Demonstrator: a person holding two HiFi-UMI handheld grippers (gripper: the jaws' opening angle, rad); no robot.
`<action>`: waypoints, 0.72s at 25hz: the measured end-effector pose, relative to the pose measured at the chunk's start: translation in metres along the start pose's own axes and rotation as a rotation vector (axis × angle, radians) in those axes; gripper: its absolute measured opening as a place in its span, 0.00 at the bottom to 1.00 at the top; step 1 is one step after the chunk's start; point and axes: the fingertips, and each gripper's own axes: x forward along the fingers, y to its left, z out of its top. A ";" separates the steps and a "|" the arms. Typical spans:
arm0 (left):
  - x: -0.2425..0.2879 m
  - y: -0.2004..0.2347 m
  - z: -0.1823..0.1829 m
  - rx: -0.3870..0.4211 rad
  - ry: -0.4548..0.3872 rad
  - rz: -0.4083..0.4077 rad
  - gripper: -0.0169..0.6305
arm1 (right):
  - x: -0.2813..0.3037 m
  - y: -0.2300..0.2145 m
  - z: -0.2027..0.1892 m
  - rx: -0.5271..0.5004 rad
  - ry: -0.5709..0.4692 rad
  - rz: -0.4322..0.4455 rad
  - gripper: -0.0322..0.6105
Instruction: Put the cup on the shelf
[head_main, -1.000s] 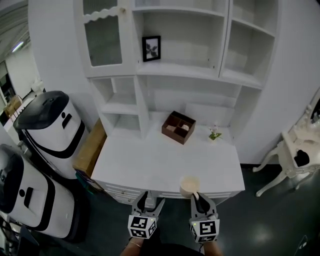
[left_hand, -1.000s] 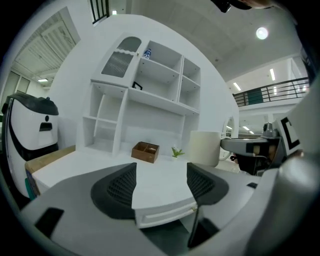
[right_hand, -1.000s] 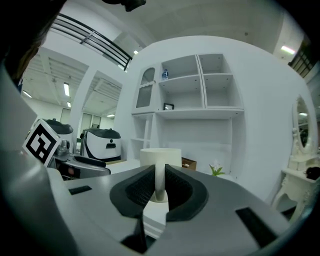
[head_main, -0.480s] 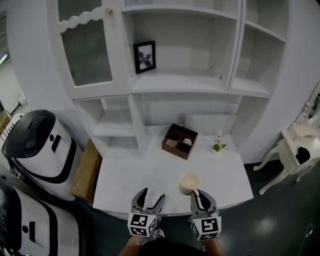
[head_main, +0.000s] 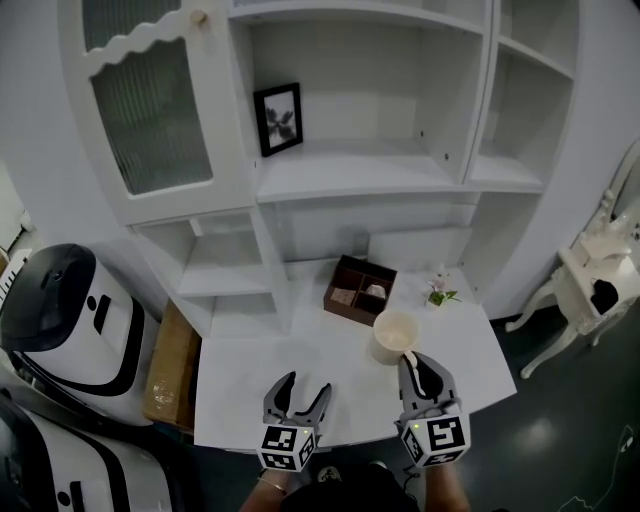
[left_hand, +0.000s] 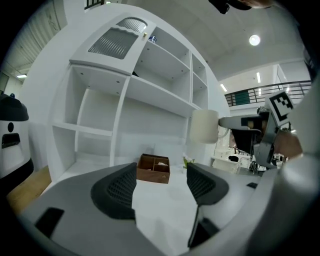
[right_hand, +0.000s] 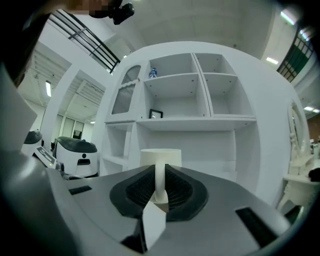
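A cream cup (head_main: 394, 335) hangs above the white desk (head_main: 270, 380), held by its handle in my right gripper (head_main: 410, 358), which is shut on it. In the right gripper view the cup (right_hand: 160, 156) stands upright just past the jaws, its handle pinched between the pads (right_hand: 175, 192). My left gripper (head_main: 297, 392) hovers over the desk's front edge, open and empty; its view shows the cup (left_hand: 204, 126) raised at the right. The white shelf unit (head_main: 350, 170) rises behind the desk, with an open shelf board at mid height.
A brown divided box (head_main: 355, 288) and a small flower (head_main: 440, 292) sit at the back of the desk. A framed picture (head_main: 279, 117) leans on the shelf. White machines (head_main: 60, 310) and a cardboard box (head_main: 168, 365) stand at the left, a white chair (head_main: 590, 290) at the right.
My right gripper has lifted the cup off the desk's front edge and carried it forward, toward the shelves. The head view has drawn closer to the cabinet. The left gripper stays open.
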 end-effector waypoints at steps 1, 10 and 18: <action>0.002 0.001 0.002 -0.003 -0.003 -0.006 0.51 | 0.004 -0.004 0.010 -0.008 -0.012 0.000 0.13; 0.027 0.006 0.017 -0.021 -0.024 -0.013 0.51 | 0.030 -0.045 0.136 -0.123 -0.248 0.016 0.13; 0.051 0.003 0.030 -0.018 -0.049 -0.018 0.51 | 0.060 -0.068 0.211 -0.202 -0.328 0.057 0.13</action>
